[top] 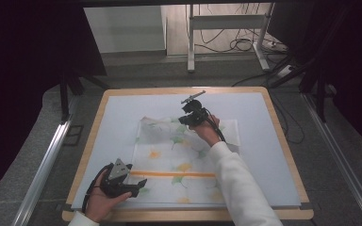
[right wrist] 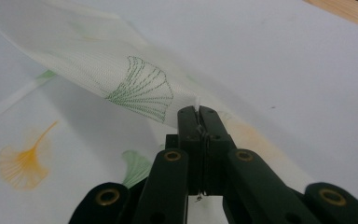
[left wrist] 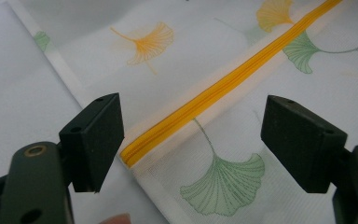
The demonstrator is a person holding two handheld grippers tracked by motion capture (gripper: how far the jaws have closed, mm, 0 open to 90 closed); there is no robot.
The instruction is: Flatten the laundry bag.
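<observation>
A white mesh pouch (top: 179,162) printed with green and orange ginkgo leaves lies flat on the table, with a yellow zipper (top: 172,173) across its near part. My right gripper (top: 185,118) is shut on the pouch's far edge (right wrist: 135,84) and holds that edge lifted and folded over. In the right gripper view the fabric is pinched between the closed pads. My left gripper (top: 139,184) hovers open at the pouch's near left corner. In the left gripper view the left end of the zipper (left wrist: 205,98) lies between the two wide-apart pads (left wrist: 98,140), untouched.
A pale grey mat (top: 264,150) covers the wooden table (top: 188,215). Beyond the far edge stand a metal frame leg (top: 191,42) and loose cables (top: 245,44) on the floor. Dark curtains flank both sides.
</observation>
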